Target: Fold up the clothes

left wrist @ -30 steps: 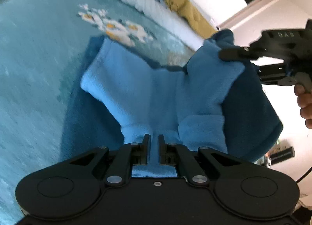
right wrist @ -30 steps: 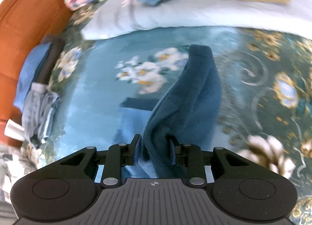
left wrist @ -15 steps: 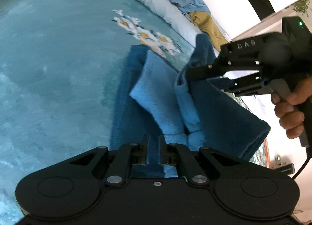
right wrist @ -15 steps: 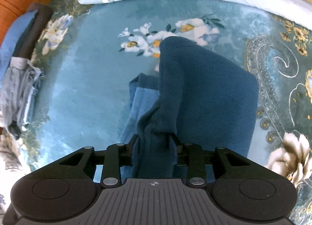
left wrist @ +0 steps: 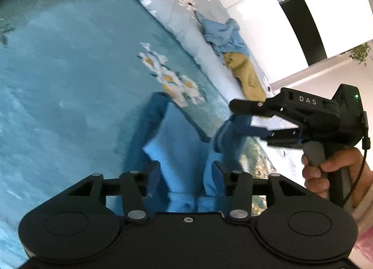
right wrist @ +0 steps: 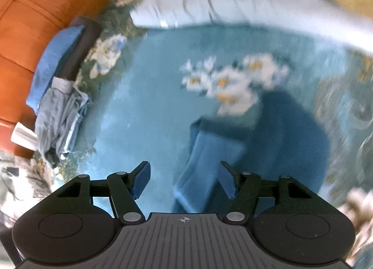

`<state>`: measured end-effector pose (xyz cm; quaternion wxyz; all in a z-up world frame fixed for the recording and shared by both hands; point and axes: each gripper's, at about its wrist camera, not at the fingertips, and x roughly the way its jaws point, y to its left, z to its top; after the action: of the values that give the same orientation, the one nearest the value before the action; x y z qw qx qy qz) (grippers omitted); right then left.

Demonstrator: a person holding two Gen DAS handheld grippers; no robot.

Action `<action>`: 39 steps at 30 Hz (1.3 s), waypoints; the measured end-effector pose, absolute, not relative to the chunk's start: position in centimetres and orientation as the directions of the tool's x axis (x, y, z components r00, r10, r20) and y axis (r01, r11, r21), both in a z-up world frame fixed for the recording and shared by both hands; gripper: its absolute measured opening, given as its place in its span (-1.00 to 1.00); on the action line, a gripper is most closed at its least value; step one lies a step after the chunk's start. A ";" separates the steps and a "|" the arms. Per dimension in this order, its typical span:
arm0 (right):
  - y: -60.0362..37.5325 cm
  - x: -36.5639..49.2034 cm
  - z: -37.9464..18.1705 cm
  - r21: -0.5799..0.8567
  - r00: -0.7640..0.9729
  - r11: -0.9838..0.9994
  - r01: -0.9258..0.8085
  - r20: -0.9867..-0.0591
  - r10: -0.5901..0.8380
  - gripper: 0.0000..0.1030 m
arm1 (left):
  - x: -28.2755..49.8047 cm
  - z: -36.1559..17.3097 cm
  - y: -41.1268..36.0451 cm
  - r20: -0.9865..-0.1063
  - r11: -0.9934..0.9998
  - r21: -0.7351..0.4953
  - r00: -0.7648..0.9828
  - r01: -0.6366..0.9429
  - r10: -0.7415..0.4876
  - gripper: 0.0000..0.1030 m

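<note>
A blue fleece garment, dark outside and lighter inside, lies folded on the teal floral bedspread. My left gripper hovers just above its near edge. Its jaws are opening, and the light blue fold shows between them without the pads pressing on it. My right gripper, held by a person's hand, is at the garment's far right corner with its jaws opening; a bit of cloth still rises beside its lower finger. In the right wrist view the right gripper stands wide above the garment, gripping nothing.
A white quilt runs along the far side with a blue garment and a mustard one on it. An orange padded headboard and a stack of folded clothes are at the left.
Both grippers were shut on the fleece garment and have now let it go. The raised half has dropped flat onto the bedspread, and both grippers have pulled back from it.
</note>
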<state>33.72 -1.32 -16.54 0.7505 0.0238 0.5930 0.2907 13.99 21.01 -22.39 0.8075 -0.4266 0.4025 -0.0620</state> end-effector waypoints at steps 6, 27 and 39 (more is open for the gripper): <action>-8.7 36.5 -15.9 0.315 0.249 0.832 -0.456 -0.853 0.459 0.26 | 16.0 -21.4 15.5 -0.589 0.647 -0.734 0.669 -0.208 -0.453 -0.07; -32.9 32.3 -29.8 0.526 0.109 0.850 -0.029 -0.843 0.526 0.76 | 23.4 -26.7 5.0 -0.767 0.846 -0.490 0.563 -0.208 -0.306 -0.07; -32.2 32.7 -33.3 0.711 0.067 0.703 0.010 -0.702 0.709 0.56 | 25.3 -28.2 4.9 -0.779 0.850 -0.478 0.554 -0.221 -0.294 -0.77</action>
<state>32.69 -32.19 -33.34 0.6728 0.2844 0.6317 0.2597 25.33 4.89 -28.17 0.8383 -0.2726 0.4717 -0.0217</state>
